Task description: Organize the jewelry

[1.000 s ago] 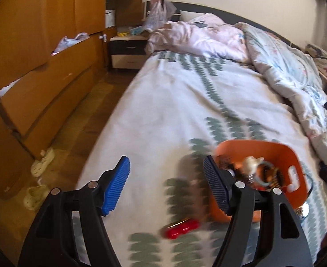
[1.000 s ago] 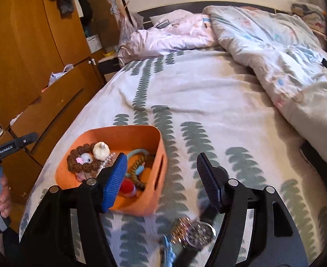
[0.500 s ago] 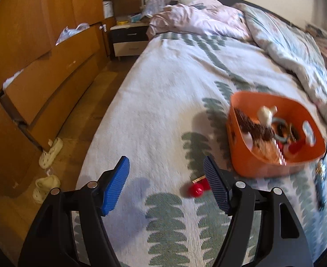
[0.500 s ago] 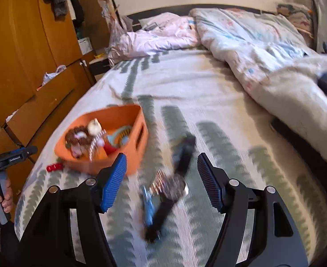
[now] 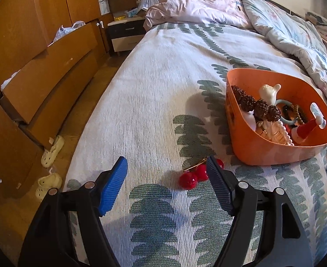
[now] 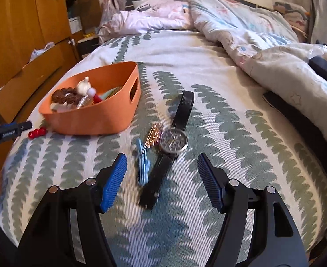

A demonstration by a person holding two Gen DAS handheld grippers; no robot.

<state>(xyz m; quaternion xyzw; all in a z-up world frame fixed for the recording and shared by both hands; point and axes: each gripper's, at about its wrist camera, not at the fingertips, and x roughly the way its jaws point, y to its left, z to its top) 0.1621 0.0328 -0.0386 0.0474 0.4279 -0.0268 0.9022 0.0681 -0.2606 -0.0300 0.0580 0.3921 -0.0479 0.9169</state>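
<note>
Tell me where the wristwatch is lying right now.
In the right wrist view the wristwatch lies flat on the bedspread, right of the orange basket, beside a blue hair clip.

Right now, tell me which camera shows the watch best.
The right wrist view: the watch lies whole between the open fingers, dial and black strap clear. The left wrist view catches only a dark strip at its right edge, probably the strap.

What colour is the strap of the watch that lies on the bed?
Black. The watch strap shows best in the right wrist view.
</note>
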